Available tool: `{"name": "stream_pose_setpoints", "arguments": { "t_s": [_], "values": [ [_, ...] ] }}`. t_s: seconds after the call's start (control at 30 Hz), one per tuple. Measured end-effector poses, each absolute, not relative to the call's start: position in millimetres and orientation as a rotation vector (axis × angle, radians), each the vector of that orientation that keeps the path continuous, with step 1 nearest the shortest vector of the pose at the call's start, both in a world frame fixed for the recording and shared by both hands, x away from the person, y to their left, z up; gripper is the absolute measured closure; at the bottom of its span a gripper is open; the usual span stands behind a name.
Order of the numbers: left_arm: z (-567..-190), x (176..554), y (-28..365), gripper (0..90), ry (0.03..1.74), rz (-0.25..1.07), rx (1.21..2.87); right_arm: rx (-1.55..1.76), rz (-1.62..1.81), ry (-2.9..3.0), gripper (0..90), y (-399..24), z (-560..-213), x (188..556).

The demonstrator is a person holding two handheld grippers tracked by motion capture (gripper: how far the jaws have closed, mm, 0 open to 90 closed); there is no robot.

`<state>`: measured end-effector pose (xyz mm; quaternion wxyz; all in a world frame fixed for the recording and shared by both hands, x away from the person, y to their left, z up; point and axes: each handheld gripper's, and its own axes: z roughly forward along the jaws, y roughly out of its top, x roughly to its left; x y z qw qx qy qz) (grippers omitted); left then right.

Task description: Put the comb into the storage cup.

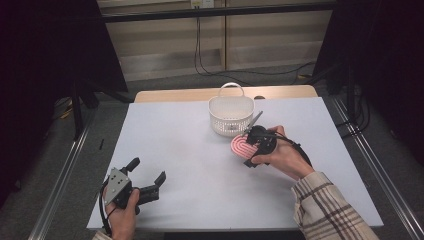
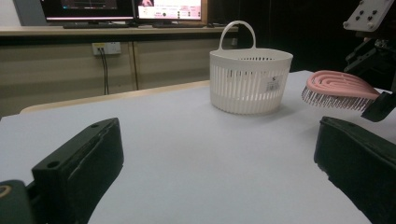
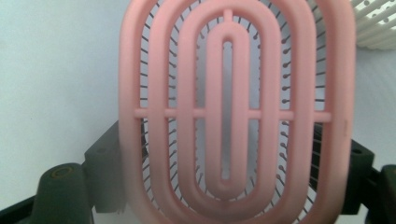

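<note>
Bench [image 1: 200,165] top is a pale sheet with wide bare room across the left and middle; its near edge runs just behind the left hand-held gripper [image 1: 148,176], its far edge shows a strip of wood behind the white basket [image 1: 230,116]. Left hand-held gripper sits low at the near-left corner area, jaws spread wide, nothing between them; in the left gripper view both black jaws frame bare sheet with the basket well ahead. Right hand-held gripper [image 1: 251,144] is right of centre, just in front of the basket and near its right side, well in from the right edge. It grips a pink hairbrush [image 1: 241,146], jaws closed on the brush from both sides, seen in the right gripper view as dark jaws pressing at the lower left and lower right of the head. Brush is held clear of the sheet, in the left gripper view hanging above the bench with bristles pointing down, head roughly level. Brush look: oval pink head [image 3: 231,107], open vented back of nested oval ribs with one cross bar, thin dark bristles [image 2: 327,99] showing through the slots. Basket is white slotted plastic, upright, loop handle at far side; whether it holds anything cannot be told. Basket rim is close to the brush, not touching.
</note>
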<state>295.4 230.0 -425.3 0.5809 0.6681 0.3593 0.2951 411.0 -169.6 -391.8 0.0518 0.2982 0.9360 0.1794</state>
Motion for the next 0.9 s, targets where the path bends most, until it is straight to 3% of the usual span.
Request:
{"name": "stream_pose_setpoints", "arguments": {
  "t_s": [0.9],
  "values": [
    [-425.2,295.3,230.0,1.5,0.839,0.691,1.561,0.924,0.648,2.775,19.8,-182.1,-373.4,407.2]
  ]
}}
